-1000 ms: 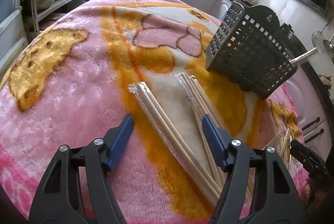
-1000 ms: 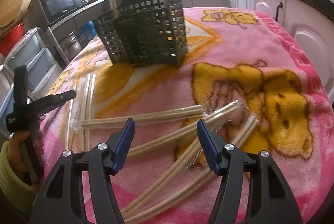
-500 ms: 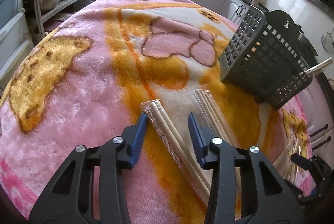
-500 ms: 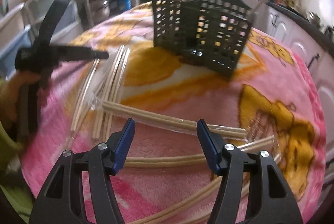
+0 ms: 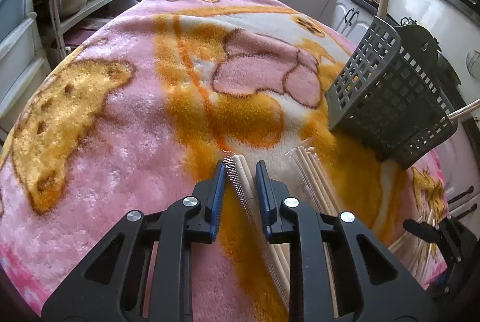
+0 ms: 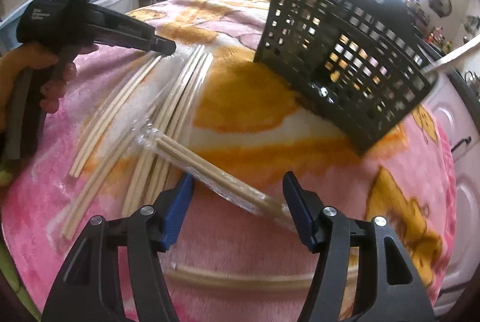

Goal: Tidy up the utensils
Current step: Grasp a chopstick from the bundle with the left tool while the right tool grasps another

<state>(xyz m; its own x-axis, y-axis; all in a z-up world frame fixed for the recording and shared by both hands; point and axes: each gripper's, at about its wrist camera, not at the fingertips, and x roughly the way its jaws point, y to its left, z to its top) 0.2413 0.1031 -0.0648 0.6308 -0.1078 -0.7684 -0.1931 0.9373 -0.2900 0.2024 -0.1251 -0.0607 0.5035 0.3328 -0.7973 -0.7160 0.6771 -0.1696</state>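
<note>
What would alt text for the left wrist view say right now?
The left gripper is closing its blue-padded jaws around a clear-wrapped pair of wooden chopsticks on a pink and orange fleece blanket. A dark grey perforated plastic utensil basket stands at right.

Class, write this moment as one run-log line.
left claw: closing around plastic-wrapped wooden chopsticks | right claw: open over another wrapped pair | dark grey perforated plastic basket: tilted

My left gripper, low centre of its frame, angled down, jaws closing. My right gripper, bottom centre, jaws wide apart. Left hand on handle, far left edge.
</note>
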